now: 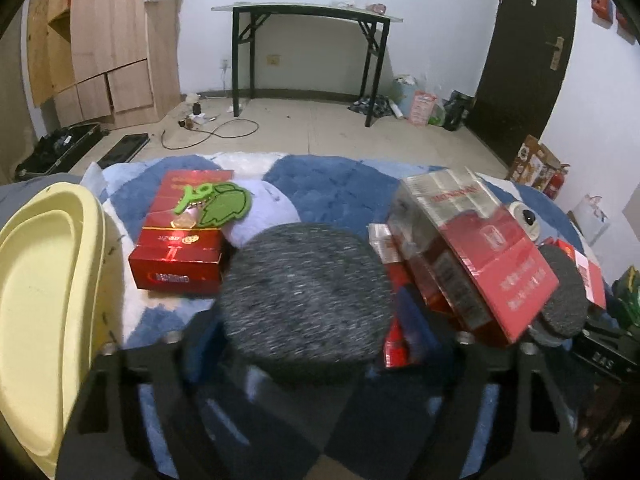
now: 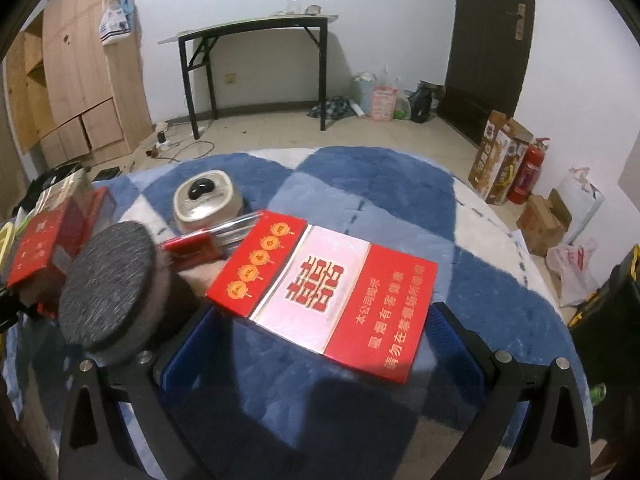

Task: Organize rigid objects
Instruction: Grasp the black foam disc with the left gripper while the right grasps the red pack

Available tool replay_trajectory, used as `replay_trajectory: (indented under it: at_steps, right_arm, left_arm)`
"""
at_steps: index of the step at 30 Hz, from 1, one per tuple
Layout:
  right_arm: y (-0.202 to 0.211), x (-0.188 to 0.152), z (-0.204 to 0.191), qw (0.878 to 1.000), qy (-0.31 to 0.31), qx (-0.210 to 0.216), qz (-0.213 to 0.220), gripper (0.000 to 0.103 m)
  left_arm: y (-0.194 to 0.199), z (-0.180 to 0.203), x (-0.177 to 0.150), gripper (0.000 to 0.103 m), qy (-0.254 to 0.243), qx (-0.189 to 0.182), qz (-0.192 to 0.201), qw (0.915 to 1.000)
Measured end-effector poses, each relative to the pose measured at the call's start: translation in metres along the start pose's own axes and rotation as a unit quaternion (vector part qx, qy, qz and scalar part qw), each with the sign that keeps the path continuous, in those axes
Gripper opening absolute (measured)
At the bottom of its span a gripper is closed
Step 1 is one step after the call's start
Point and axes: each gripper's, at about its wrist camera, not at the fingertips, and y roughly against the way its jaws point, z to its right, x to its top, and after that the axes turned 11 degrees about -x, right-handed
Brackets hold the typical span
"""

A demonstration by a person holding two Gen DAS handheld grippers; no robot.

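In the left wrist view my left gripper (image 1: 308,316) is shut on a round grey felt-topped tin (image 1: 306,292). A red box (image 1: 182,236) with a green leaf tag lies ahead on the left. A tilted red and silver carton (image 1: 476,252) leans on smaller red boxes at the right. In the right wrist view my right gripper (image 2: 320,344) is open around the near end of a flat red and white carton (image 2: 324,288). The grey tin (image 2: 108,292) in the left gripper shows at its left. A square silver tin (image 2: 206,200) and a small red box (image 2: 192,248) lie behind.
Everything lies on a blue and white fluffy rug (image 2: 380,200). A pale yellow tray (image 1: 44,292) stands at the left edge in the left wrist view. A black-legged table (image 1: 308,12), a wooden cabinet (image 1: 112,40) and a dark door (image 1: 524,52) are beyond.
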Motion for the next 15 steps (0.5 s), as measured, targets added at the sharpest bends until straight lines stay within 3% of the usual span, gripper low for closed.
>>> replay_trajectory:
  at_steps: [4,5,7,9,12,14,15]
  right_arm:
    - [-0.004,-0.001,0.008,1.0,-0.011,0.014,-0.006,0.099]
    - [-0.006,0.0,0.012,1.0,-0.013,0.015,-0.005,0.079]
    - [-0.003,0.001,0.02,1.0,-0.005,0.004,0.003,0.062]
    - [-0.004,-0.001,0.027,1.0,-0.003,0.012,-0.002,0.061]
    - [-0.003,-0.004,0.03,1.0,0.025,0.01,-0.002,0.069]
    - [-0.001,0.0,0.031,0.998,0.055,0.021,-0.003,0.103]
    - [0.005,0.001,0.036,0.997,0.072,0.038,0.006,0.103]
  left_arm:
    - [0.006,-0.003,0.0,0.07,0.0,-0.003,0.001,1.0]
    - [0.007,-0.002,-0.001,0.07,-0.005,-0.001,0.0,1.0]
    - [0.01,-0.001,0.0,0.07,-0.014,0.002,-0.001,0.9999]
    - [0.012,-0.002,0.002,0.07,-0.012,0.005,0.003,0.9999]
    - [0.009,-0.002,0.001,0.07,-0.015,0.005,-0.003,0.9999]
    - [0.008,-0.003,0.001,0.07,-0.018,0.011,-0.007,0.9998]
    - [0.008,-0.004,0.001,0.07,-0.019,0.012,-0.007,0.9997]
